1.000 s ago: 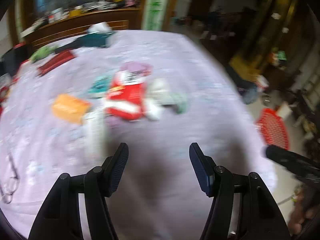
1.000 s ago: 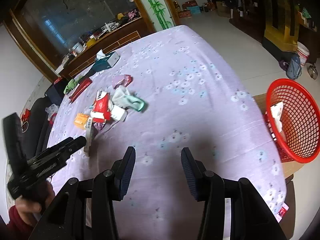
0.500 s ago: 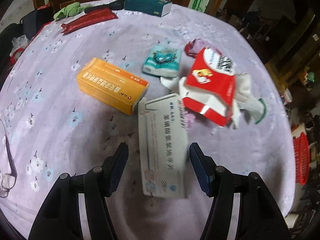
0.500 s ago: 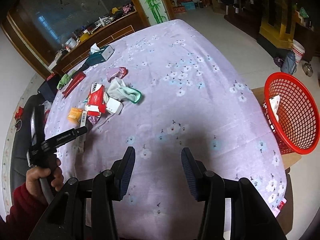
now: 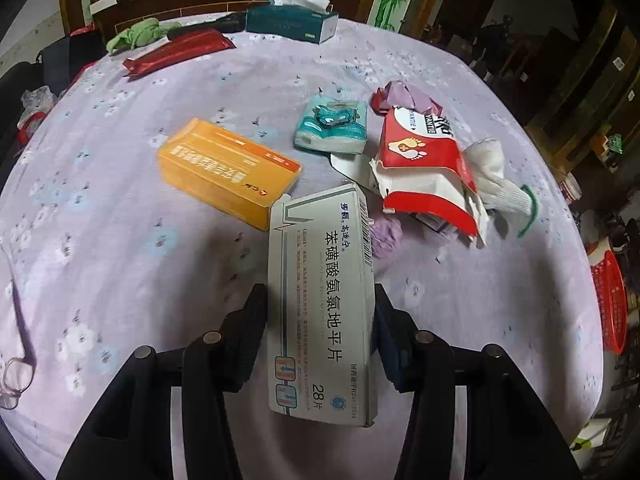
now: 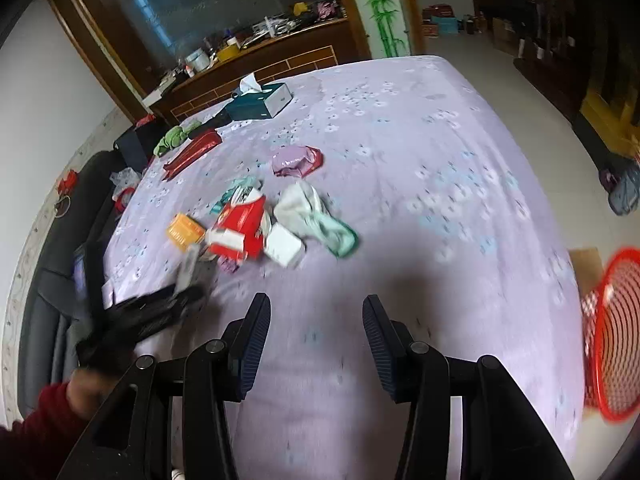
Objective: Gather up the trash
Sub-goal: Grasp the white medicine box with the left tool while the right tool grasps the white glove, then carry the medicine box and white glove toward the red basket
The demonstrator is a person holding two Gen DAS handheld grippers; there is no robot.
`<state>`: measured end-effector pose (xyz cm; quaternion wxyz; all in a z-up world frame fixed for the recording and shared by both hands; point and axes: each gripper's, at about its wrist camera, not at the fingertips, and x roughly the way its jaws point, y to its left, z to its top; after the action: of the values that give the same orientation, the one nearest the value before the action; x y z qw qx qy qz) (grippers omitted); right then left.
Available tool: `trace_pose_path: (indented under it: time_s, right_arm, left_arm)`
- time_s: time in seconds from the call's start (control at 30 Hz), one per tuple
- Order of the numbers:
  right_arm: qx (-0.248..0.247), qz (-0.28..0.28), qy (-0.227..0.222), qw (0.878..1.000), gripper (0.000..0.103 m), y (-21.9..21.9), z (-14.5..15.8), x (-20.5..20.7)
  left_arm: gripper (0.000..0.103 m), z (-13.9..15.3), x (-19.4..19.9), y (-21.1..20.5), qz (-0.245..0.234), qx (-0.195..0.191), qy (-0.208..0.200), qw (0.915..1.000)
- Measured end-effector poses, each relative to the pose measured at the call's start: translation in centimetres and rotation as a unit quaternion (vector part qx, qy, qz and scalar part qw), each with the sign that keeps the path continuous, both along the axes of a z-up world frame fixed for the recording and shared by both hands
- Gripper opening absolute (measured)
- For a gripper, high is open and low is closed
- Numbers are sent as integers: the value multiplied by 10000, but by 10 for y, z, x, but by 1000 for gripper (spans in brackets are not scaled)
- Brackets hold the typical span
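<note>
A white medicine box (image 5: 322, 304) lies lengthwise between the fingers of my left gripper (image 5: 320, 304), and both pads press on its long sides. Past it, on the lilac bedspread (image 5: 100, 240), lies the trash pile. It holds an orange box (image 5: 224, 168), a teal tissue packet (image 5: 332, 124), a torn red wipes packet (image 5: 424, 164), a white glove (image 5: 500, 184) and a purple wrapper (image 5: 404, 96). My right gripper (image 6: 316, 320) hangs open over bare bedspread, nearer than the pile (image 6: 240, 228). A red mesh basket (image 6: 612, 340) stands off the bed's right edge.
At the far end lie a teal tissue box (image 5: 290, 22), a long dark-red packet (image 5: 176, 52) and a green cloth (image 5: 136, 36). Glasses (image 5: 12, 372) rest at the left edge. A hand in a red sleeve (image 6: 36, 424) holds the left gripper (image 6: 160, 308).
My left gripper has slid forward along the white box, and its jaws have narrowed onto the box's sides. The right gripper has shifted, so the basket now sits at the frame's right edge.
</note>
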<state>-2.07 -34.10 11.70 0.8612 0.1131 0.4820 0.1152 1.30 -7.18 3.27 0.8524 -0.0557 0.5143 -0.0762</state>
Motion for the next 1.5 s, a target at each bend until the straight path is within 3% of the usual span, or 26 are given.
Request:
trace_pose_path:
  time_s: [0.37, 0.53, 0.57, 0.6, 0.67, 0.73, 1.27, 1.5]
  right_arm:
    - [191, 55, 98, 9998, 53, 42, -38, 106]
    - [-6, 22, 432, 9991, 53, 55, -70, 131]
    - [-53, 21, 532, 9986, 51, 56, -77, 132]
    - [-33, -8, 582, 9983, 39, 56, -81, 130]
    - [-18, -58, 546, 9985, 28, 53, -83, 122]
    - [-13, -91, 490, 9988, 23, 49, -80, 114]
    - [72, -623, 59, 9980, 23, -7, -29, -37]
    - [-365, -967, 105, 9946, 23, -23, -26, -86]
  left_arm:
    - [49, 35, -37, 13, -137, -76, -356, 9992]
    - [49, 42, -47, 15, -198, -88, -460, 9987]
    - [49, 42, -49, 15, -202, -78, -462, 9987]
    - [49, 42, -50, 14, -212, -82, -464, 9987]
    - [49, 41, -51, 13, -227, -81, -474, 9986]
    - [49, 41, -51, 12, -240, -96, -470, 9986]
    - [49, 54, -70, -71, -1121, -112, -696, 9912]
    - [49, 64, -84, -106, -1479, -130, -819, 9855]
